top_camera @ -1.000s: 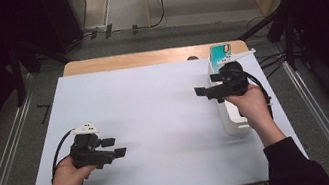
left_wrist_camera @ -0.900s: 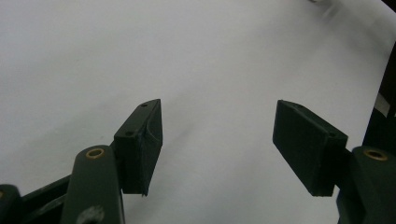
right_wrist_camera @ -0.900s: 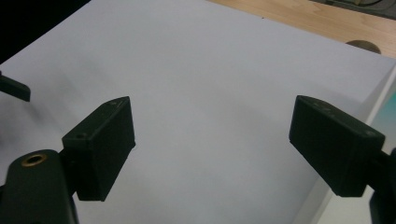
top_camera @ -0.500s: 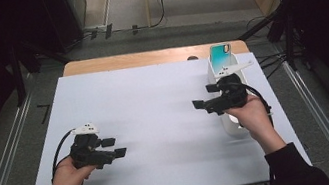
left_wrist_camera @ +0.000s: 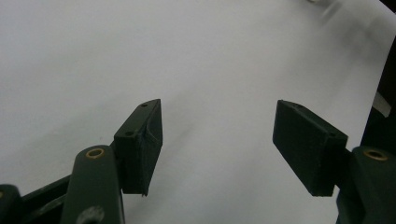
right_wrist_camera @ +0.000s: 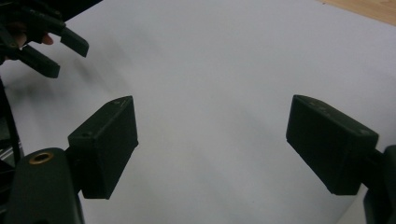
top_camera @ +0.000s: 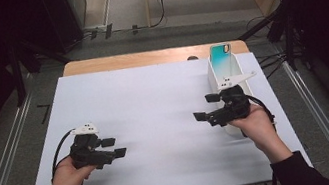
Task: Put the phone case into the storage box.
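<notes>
- Since a second ago, the right gripper (top_camera: pixel 206 107) has drawn back from the white box (top_camera: pixel 219 77) toward the person, while the left gripper (top_camera: pixel 113 147) has kept its place.
- Two grippers, both of matte black plastic with blocky rectangular pads; each has its jaws spread apart with nothing between them.
- One phone (top_camera: pixel 222 56), glossy teal, stands upright in that narrow box at the table's far right.
- One smooth white sheet (top_camera: pixel 154 104) covers the wooden table (top_camera: pixel 146 58).

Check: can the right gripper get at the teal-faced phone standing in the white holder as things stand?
Probably yes. The right gripper is open and empty, beside the white holder; the teal-faced phone stands exposed at its far end. It points away toward the table's middle, so it must turn.
</notes>
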`<state>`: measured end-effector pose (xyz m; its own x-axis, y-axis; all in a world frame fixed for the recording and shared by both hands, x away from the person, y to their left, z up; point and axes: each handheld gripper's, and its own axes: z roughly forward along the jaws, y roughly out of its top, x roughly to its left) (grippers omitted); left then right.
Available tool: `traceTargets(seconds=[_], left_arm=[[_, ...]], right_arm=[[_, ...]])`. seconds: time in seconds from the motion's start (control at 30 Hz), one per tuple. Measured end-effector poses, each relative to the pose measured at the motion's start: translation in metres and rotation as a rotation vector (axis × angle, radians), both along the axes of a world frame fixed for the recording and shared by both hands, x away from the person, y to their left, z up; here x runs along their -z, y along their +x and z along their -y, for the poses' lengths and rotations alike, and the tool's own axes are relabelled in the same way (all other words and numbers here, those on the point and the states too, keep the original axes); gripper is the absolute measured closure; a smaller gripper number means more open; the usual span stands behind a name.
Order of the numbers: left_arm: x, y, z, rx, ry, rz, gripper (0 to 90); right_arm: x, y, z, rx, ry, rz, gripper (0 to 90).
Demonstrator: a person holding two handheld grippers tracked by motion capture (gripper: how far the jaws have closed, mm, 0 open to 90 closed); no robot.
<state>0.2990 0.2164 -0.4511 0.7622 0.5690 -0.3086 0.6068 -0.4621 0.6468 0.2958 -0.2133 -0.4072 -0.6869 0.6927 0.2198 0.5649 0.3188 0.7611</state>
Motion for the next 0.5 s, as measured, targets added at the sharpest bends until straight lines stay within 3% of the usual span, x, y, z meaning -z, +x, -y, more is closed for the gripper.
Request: traceTargets(seconds=[0.5], left_arm=[[0.0,-0.001,0.0,0.001,-0.008,0.003,32.9]], right_arm=[[0.011,-0.02,0.0,-0.053,-0.008,-0.01,20.2]])
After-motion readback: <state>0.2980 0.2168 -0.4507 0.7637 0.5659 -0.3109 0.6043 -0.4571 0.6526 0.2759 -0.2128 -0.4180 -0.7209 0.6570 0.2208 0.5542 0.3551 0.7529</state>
